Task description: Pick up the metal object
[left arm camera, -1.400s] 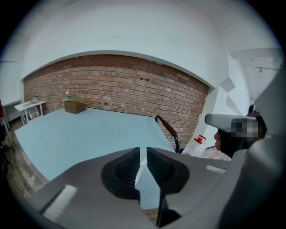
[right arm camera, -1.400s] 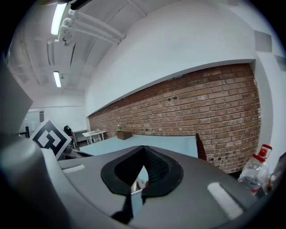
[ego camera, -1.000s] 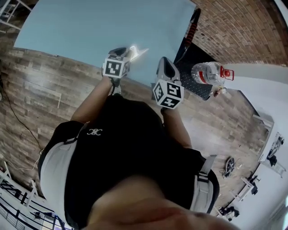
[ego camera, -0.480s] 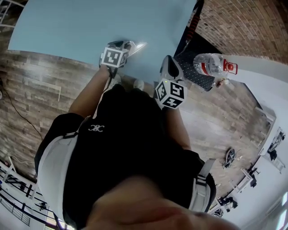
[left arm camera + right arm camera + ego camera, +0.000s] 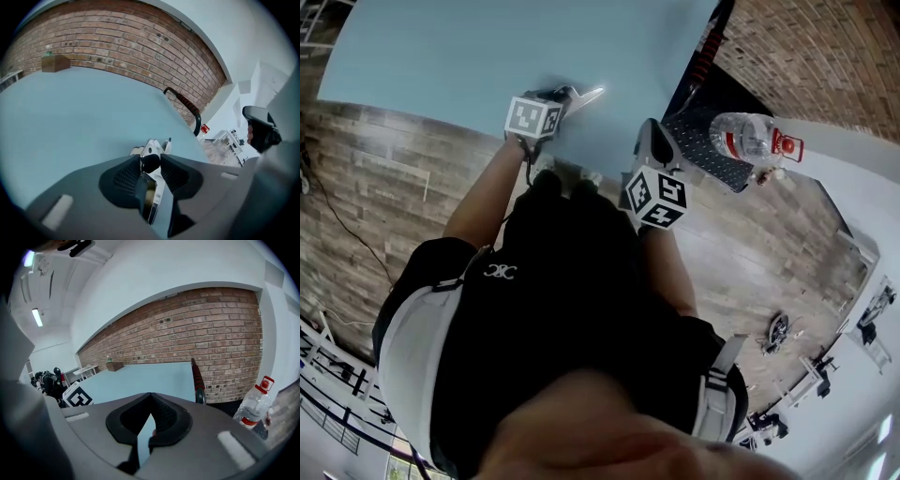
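Left gripper (image 5: 151, 159): jaws just closing slightly, clamped on metal object (image 5: 153, 201).
Metal object: between left jaws, shiny end poking past tips, above light-blue table (image 5: 441, 56) near its front edge.
Right gripper (image 5: 150, 397): tips together, nothing between.

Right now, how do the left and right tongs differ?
Left tongs have the metal object between them, pads seemingly on its black knob, having just closed in; right tongs are shut and empty. Left tongs reach out over the blue table; right tongs sit back by its near right corner. Shared: grey bodies, black pads.
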